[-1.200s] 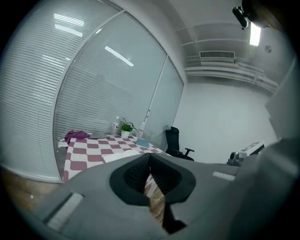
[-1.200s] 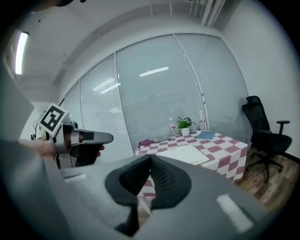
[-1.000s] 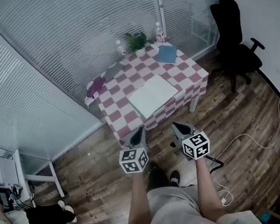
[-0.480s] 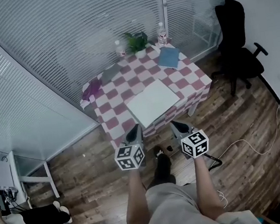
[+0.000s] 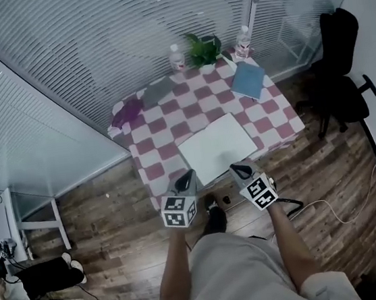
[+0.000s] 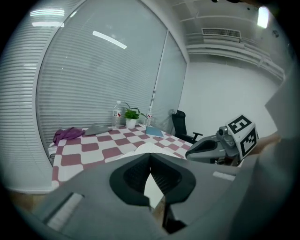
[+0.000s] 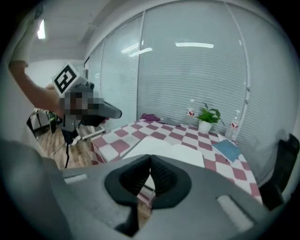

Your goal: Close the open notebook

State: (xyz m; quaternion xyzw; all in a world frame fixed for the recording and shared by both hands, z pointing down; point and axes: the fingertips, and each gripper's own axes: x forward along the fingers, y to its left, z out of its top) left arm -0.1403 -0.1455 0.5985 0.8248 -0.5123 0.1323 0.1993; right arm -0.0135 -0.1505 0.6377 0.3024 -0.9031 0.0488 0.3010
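The open notebook lies flat with white pages up, near the front edge of the red-and-white checked table; it also shows in the left gripper view as the open notebook and in the right gripper view as the open notebook. My left gripper hangs shut and empty just short of the table's front edge, left of the notebook's near corner. My right gripper is shut and empty too, close to the notebook's near edge. In each gripper view the jaws meet with nothing between them.
At the table's back stand a potted plant and two water bottles. A blue book lies back right, a grey cloth and purple cloth back left. A black office chair stands right. Cables cross the wooden floor.
Both grippers have come forward from over the floor to the table's front edge, and the table now sits larger and closer in the head view. Both stay shut.
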